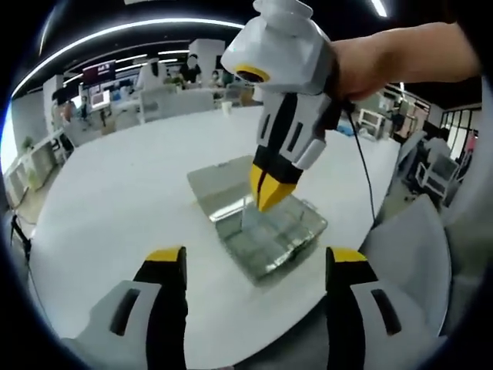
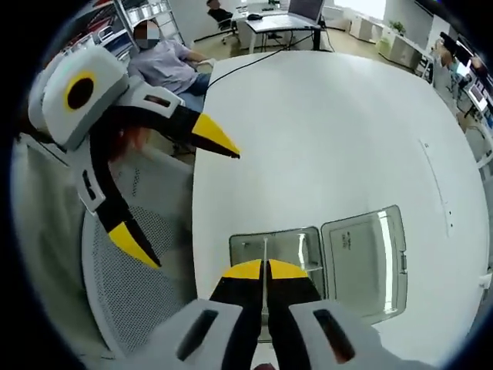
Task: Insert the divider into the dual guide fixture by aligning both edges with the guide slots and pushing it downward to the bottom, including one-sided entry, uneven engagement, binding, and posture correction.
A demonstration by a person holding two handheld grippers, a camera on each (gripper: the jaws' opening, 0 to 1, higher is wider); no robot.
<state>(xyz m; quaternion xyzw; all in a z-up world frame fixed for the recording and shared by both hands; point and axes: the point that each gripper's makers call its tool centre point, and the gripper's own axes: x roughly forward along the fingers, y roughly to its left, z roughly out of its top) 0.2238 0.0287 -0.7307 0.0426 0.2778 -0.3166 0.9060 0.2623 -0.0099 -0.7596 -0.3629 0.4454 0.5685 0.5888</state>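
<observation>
Two hand-held grippers | right hand-held gripper [image 2: 266,266] pinches thin divider [image 2: 265,248] top edge over fixture [image 2: 296,250] | left hand-held gripper [image 1: 254,258] wide, empty | divider likely stiff, light, slippery; grip centrally.

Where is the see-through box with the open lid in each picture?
Left gripper view: the clear box sits right of centre on the white table, under the right gripper, its lid lying open on the far side.
Right gripper view: the box is at lower centre, just above the shut right gripper, its lid to the right.
Shared landmark: the round white table.
</observation>
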